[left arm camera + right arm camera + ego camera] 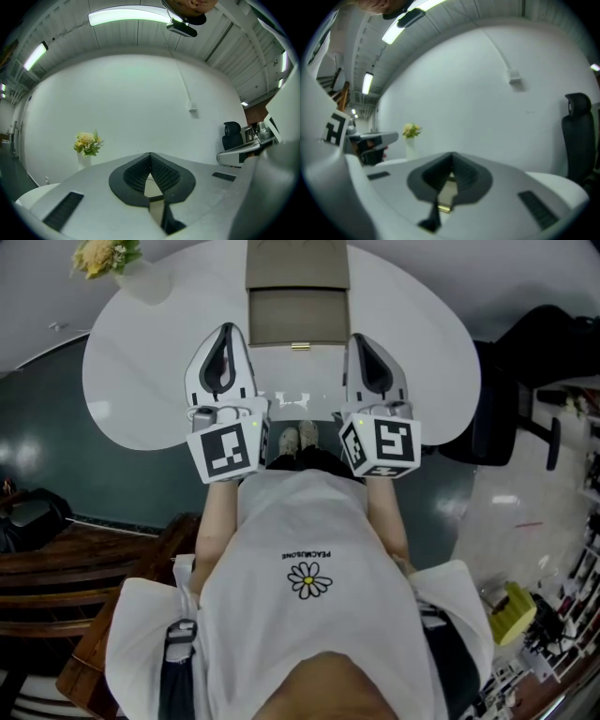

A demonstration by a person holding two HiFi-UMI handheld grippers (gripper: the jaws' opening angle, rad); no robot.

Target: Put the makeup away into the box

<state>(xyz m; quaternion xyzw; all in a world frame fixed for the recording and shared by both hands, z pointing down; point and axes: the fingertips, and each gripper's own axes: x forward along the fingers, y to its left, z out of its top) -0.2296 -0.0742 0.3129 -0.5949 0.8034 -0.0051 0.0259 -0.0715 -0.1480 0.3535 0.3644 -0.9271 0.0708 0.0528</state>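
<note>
Head view: the left gripper (227,329) and right gripper (362,337) hung level over the table (141,381). The box (297,296) sat just beyond them, and the faint pieces (292,397) between them were perhaps makeup.

Left gripper view: fingers clenched, empty.

Right gripper view: likewise clenched on nothing.

If the fingers went in clenched, they would likely shove pieces off the near edge.

Beige, gold-clasped box (297,315) sits on the table (141,381).
</note>
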